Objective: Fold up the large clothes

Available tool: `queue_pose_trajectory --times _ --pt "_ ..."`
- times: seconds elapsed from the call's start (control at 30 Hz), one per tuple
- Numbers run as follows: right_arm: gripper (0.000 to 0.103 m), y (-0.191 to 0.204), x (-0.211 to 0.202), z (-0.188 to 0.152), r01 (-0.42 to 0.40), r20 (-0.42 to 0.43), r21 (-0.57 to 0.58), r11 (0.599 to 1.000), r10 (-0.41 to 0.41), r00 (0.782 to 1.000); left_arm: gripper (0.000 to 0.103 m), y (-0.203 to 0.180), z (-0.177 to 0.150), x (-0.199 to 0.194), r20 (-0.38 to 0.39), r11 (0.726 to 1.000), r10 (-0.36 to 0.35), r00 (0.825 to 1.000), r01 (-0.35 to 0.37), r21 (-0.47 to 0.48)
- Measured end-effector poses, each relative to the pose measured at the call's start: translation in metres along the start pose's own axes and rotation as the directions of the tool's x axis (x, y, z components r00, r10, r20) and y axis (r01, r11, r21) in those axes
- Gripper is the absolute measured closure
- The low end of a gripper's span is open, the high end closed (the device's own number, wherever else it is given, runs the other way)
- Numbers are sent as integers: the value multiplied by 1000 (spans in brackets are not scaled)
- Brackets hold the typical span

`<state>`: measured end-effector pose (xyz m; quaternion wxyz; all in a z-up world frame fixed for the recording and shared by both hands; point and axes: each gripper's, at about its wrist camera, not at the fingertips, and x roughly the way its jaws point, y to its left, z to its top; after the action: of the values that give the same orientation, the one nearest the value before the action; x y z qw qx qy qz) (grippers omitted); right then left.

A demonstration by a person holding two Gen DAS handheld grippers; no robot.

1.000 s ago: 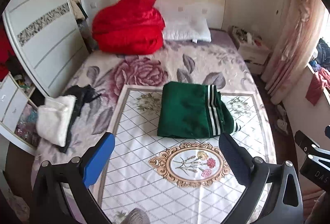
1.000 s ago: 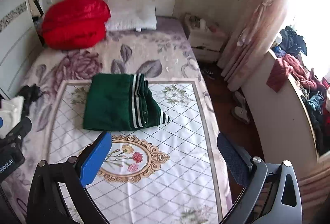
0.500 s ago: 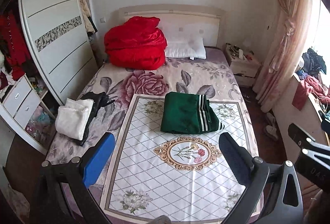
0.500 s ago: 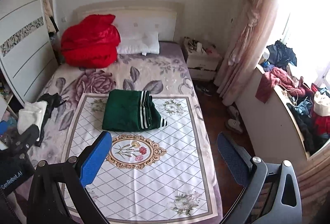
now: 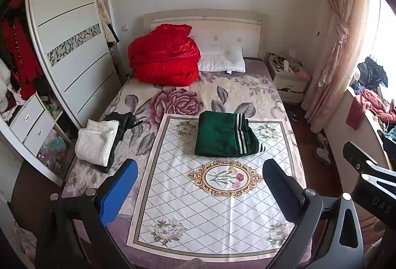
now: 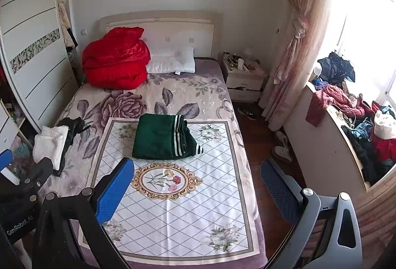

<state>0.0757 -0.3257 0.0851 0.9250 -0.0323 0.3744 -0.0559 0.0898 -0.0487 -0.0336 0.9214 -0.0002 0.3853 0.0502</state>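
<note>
The left gripper is held wide apart and empty, well above the near end of the bed; the right gripper is likewise spread wide with nothing between its blue pads, raised over the bed's near right edge. Beneath both, a white mat with a diamond grid and a gilt oval medallion is laid flat, its near half left bare. On its far half, the green garment is seen folded into a thick rectangle, soft and velvety, with white stripes along its right edge and a cuff poking out at the near right corner. To the left, off the mat and near the bed's left edge, a folded fluffy white cloth is stacked on a black garment. At the far end, a glossy red quilt is bundled beside a white pillow against the headboard. A strip of wooden floor runs along the right side of the bed, bounded by a curtain and a ledge of heaped clothes.
</note>
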Motion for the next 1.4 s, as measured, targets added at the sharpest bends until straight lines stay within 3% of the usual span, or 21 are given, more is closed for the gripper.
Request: queue_pose_trajectory --times 0.3,1.4 --pt "0 -10 -7 9 -6 20 -8 1000 6 1000 0 -6 0 -7 39 999 38 999 -38 9" --pt "0 -14 -10 15 -22 40 -6 1000 22 999 0 -11 7 -9 45 1000 17 999 -17 -15"
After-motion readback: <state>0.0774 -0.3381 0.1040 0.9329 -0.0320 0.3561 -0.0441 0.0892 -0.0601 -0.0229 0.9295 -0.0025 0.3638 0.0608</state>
